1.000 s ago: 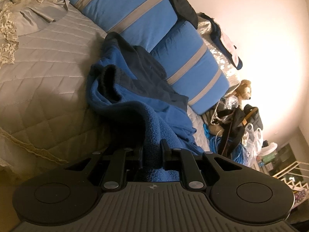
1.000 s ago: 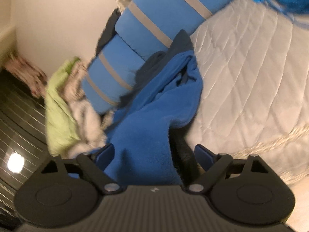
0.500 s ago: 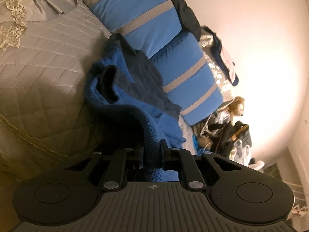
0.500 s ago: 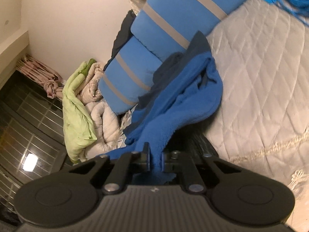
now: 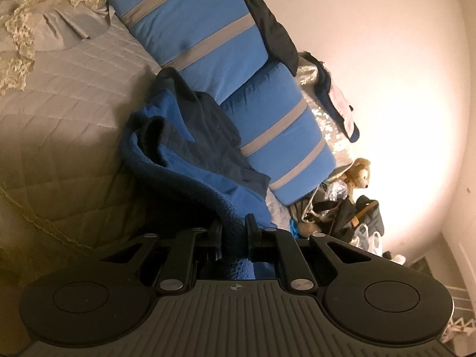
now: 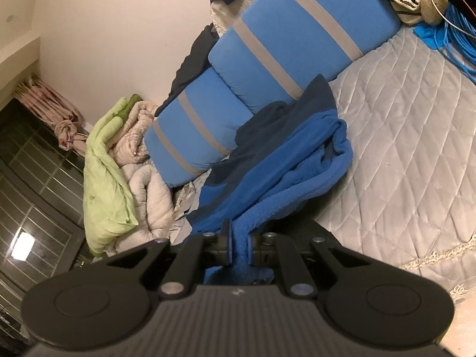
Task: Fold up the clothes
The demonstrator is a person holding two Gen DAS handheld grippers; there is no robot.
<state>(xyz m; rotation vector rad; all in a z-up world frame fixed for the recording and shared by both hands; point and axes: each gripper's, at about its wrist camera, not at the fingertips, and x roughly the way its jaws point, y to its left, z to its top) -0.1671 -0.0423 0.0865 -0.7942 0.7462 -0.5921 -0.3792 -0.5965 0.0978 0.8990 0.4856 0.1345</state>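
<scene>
The left gripper [image 5: 235, 232] has its jaws pinching a fold of the blue fleece garment [image 5: 184, 160]. The right gripper [image 6: 239, 248] likewise has its jaws clamped on the fleece [image 6: 276, 175]. Ahead of both jaws the garment lies bunched on the quilted bed [image 6: 410, 136], its far edge touching the blue striped cushions [image 5: 196, 26].

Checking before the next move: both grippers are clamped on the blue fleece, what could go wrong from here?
1. The blue fleece is bunched, part draped against the striped cushions; lifting may drag them.
2. The left gripper and the right gripper each pinch a thick wad, so layers could slip or fold unevenly.
3. Which edges are held is unclear.
</scene>
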